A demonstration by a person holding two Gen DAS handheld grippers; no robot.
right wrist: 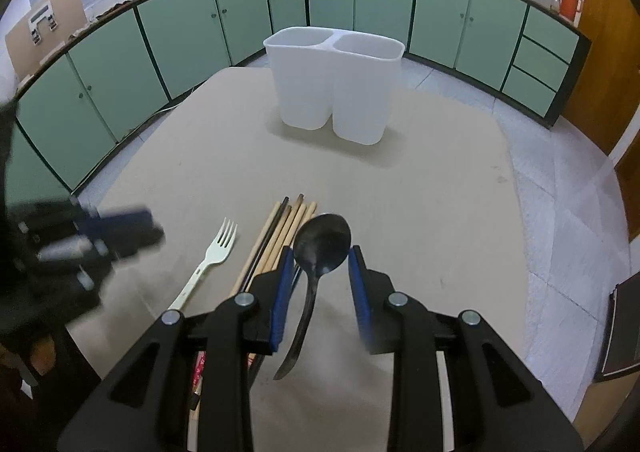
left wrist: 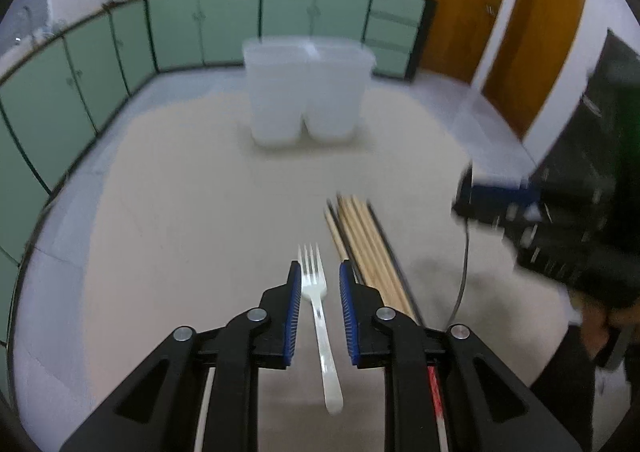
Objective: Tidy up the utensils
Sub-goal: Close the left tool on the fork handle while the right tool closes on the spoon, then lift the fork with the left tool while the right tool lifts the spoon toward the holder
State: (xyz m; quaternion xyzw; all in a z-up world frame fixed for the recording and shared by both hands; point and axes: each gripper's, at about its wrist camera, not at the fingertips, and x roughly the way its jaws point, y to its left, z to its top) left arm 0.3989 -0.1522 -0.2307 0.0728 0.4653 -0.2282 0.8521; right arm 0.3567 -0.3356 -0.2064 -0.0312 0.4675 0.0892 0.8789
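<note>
With both tongs wide, left tongs (left wrist: 320, 284) should pinch the white fork's (left wrist: 316, 288) neck squarely while right tongs (right wrist: 318, 272) straddle the black spoon (right wrist: 320, 244).

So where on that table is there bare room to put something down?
Bare: the stretch between the white two-cup holder and the utensil tips, and the tabletop right of the black spoon. Crowded: fork, chopsticks and spoon lie side by side.

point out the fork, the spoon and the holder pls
fork (left wrist: 313, 284): left wrist view, on the neck below the tines.
spoon (right wrist: 322, 242): right wrist view, on the bowl.
holder (right wrist: 304, 92): right wrist view, on the front wall of the left compartment.
</note>
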